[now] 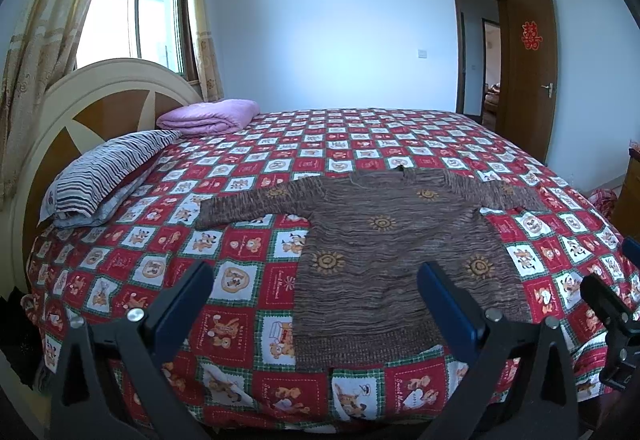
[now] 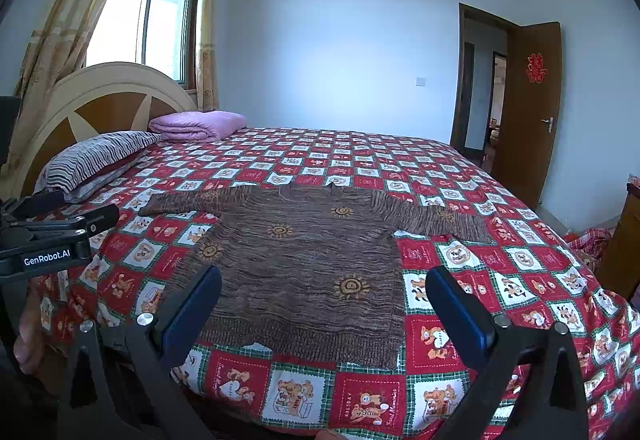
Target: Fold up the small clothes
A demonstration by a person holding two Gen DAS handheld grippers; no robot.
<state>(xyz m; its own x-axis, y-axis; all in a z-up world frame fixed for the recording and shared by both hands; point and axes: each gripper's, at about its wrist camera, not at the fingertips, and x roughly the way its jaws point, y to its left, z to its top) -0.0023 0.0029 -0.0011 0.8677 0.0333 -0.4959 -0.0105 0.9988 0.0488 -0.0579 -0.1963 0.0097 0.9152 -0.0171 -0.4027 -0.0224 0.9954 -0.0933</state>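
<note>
Grippers, left (image 1: 316,284) and right (image 2: 324,292), level, spread wide above sweater (image 1: 384,252).

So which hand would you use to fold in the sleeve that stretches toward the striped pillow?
Probably the left. The left hand-held gripper hangs open over the sweater's pillow-side edge, nearer that sleeve. The right hand-held gripper, also open, sits further toward the door side.

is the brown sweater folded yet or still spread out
Spread out. The brown sweater lies flat on the bedspread, both sleeves stretched sideways, hem toward the open grippers; no fold visible.
</note>
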